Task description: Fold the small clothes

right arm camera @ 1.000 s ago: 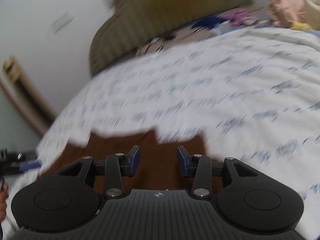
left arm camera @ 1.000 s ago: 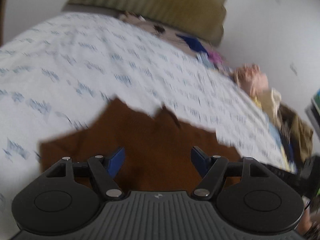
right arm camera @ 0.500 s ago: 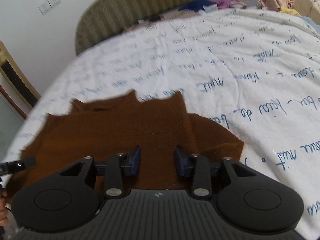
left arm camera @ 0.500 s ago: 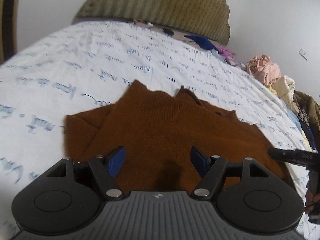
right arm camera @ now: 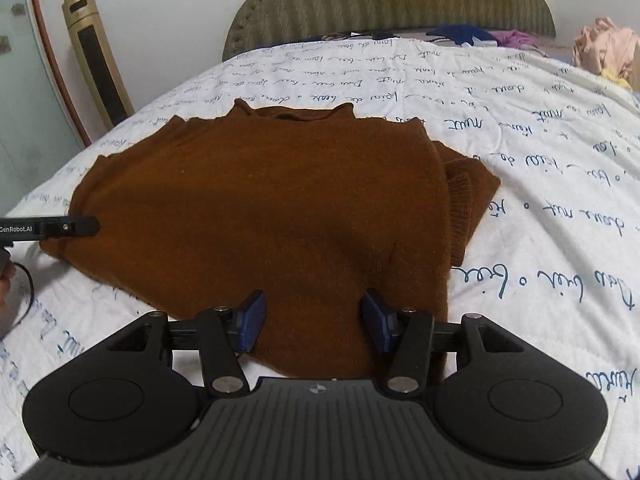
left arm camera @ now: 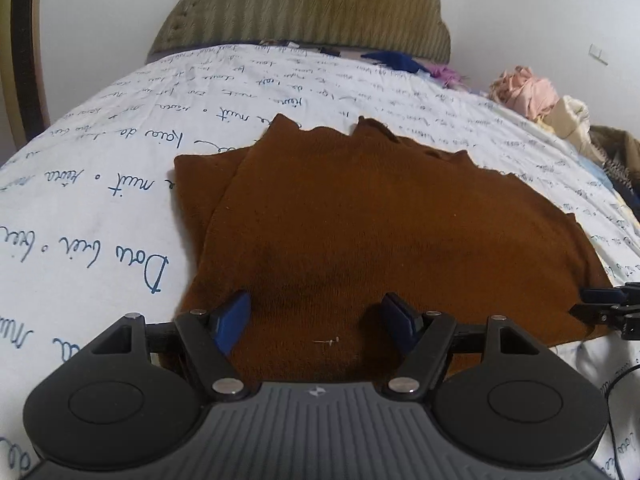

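Note:
A brown knit sweater (left arm camera: pixel 380 232) lies flat on the bed, collar at the far side, sleeves tucked under its sides; it also shows in the right wrist view (right arm camera: pixel 260 208). My left gripper (left arm camera: pixel 316 320) is open and empty just above the sweater's near hem on its left part. My right gripper (right arm camera: pixel 314 320) is open and empty over the near hem on the right part. The right gripper's tip (left arm camera: pixel 608 308) shows at the left view's right edge; the left gripper's tip (right arm camera: pixel 52 227) shows at the right view's left edge.
The bed has a white quilt (left arm camera: pixel 100 184) with blue script. An olive headboard (left arm camera: pixel 304 8) stands at the far end. Loose clothes are piled at the far right (left arm camera: pixel 524 88). A gold tower fan (right arm camera: pixel 98 60) stands left of the bed.
Both grippers have come down and forward over the sweater's near hem. The sweater now lies spread flat in sharp view. Both stay open.

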`<action>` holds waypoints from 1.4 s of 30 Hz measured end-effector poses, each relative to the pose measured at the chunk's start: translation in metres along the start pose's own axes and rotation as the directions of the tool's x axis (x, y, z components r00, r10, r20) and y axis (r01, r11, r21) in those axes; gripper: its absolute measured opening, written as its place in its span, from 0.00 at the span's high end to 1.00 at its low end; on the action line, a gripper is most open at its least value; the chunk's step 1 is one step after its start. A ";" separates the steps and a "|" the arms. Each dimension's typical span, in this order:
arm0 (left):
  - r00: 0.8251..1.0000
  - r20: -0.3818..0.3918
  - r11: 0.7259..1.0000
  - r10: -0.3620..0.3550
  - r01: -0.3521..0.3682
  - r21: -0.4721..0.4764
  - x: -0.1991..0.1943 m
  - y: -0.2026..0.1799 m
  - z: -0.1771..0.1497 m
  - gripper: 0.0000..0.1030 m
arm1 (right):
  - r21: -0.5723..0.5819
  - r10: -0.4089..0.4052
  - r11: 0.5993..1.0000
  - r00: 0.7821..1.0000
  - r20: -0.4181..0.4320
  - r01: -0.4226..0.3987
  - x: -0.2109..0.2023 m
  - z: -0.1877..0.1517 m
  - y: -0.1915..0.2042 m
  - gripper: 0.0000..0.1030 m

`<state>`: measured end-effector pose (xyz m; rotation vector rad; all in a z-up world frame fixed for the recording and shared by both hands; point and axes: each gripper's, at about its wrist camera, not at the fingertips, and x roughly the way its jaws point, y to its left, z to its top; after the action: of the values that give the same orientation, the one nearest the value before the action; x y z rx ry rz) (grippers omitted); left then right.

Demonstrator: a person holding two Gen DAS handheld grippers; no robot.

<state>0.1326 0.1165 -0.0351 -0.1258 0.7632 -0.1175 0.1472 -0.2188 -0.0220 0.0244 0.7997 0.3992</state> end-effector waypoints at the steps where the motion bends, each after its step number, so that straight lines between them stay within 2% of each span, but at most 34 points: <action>1: 1.000 0.003 1.000 -0.004 0.004 0.000 -0.004 -0.001 0.003 0.30 | -0.003 -0.002 1.000 1.000 -0.018 0.002 -0.001 0.004 0.001 0.48; 3: 1.000 0.029 1.000 -0.011 0.011 0.010 -0.012 -0.002 0.009 0.30 | 0.040 0.027 0.999 1.000 -0.014 -0.026 -0.010 0.014 -0.003 0.48; 5: 0.999 0.046 1.000 -0.014 0.013 0.024 -0.015 -0.005 0.019 0.29 | 0.045 0.047 0.998 0.998 0.043 -0.049 -0.020 0.026 -0.005 0.45; 7: 0.999 0.050 0.999 0.012 -0.015 0.046 -0.011 -0.011 0.033 0.29 | 0.027 -0.005 1.000 0.997 0.083 0.003 -0.021 0.041 -0.005 0.36; 8: 0.998 0.059 0.998 0.024 -0.027 0.051 -0.007 -0.013 0.038 0.29 | 0.034 -0.025 0.999 0.995 0.094 0.022 -0.017 0.049 -0.008 0.36; 12: 0.998 0.020 0.998 0.064 -0.064 0.029 0.025 -0.011 0.056 0.29 | 0.114 -0.046 0.993 0.995 0.083 0.037 0.015 0.073 -0.026 0.38; 14: 0.996 -0.007 0.996 0.091 -0.091 0.014 0.041 -0.006 0.057 0.29 | 0.139 -0.077 0.988 0.996 0.048 0.070 0.034 0.073 -0.034 0.38; 16: 0.994 -0.015 0.994 0.104 -0.103 0.025 0.050 -0.003 0.053 0.30 | 0.175 -0.063 0.983 0.998 0.024 0.058 0.046 0.065 -0.043 0.38; 20: 0.988 -0.006 0.982 0.157 -0.155 0.105 0.058 -0.013 0.047 0.28 | 0.126 -0.048 0.991 0.997 0.055 0.041 0.048 0.055 -0.047 0.37; 23: 0.985 -0.009 0.981 0.170 -0.169 0.096 0.056 -0.014 0.049 0.28 | 0.104 -0.046 0.994 0.998 0.036 0.042 0.046 0.063 -0.042 0.35; 25: 0.986 -0.009 0.982 0.167 -0.165 0.095 0.055 -0.014 0.051 0.28 | 0.096 -0.013 0.995 0.997 0.077 0.006 0.036 0.069 -0.037 0.36; 28: 0.988 -0.014 0.985 0.156 -0.155 0.072 0.054 -0.010 0.053 0.28 | 0.057 -0.017 0.998 0.991 0.132 0.010 0.031 0.081 -0.024 0.34; 30: 0.988 -0.010 0.985 0.154 -0.153 0.075 0.050 -0.010 0.052 0.28 | 0.075 -0.020 0.997 0.996 0.084 0.014 0.044 0.086 -0.023 0.31; 32: 0.988 -0.006 0.985 0.153 -0.152 0.078 0.045 -0.009 0.051 0.28 | 0.089 -0.023 0.996 0.999 -0.023 0.024 0.069 0.083 -0.026 0.30; 33: 0.989 -0.001 0.986 0.147 -0.146 0.078 0.040 -0.007 0.051 0.28 | 0.080 -0.033 0.996 0.999 -0.020 0.034 0.073 0.080 -0.026 0.30; 37: 0.992 0.010 0.991 0.125 -0.126 0.053 0.024 0.009 0.053 0.28 | 0.088 -0.031 0.996 0.998 0.057 0.026 0.052 0.084 -0.015 0.30; 39: 0.986 0.011 0.985 0.165 -0.166 0.038 0.017 0.018 0.054 0.28 | 0.052 -0.029 0.998 0.995 0.092 0.024 0.038 0.085 -0.003 0.30; 42: 0.990 0.003 0.990 0.139 -0.139 -0.019 0.006 0.038 0.053 0.28 | 0.012 0.032 0.999 0.994 0.108 -0.034 0.024 0.085 0.018 0.30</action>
<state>0.1760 0.1566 -0.0075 -0.0905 0.7666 0.0221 0.2157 -0.1830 0.0241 0.0719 0.6966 0.4199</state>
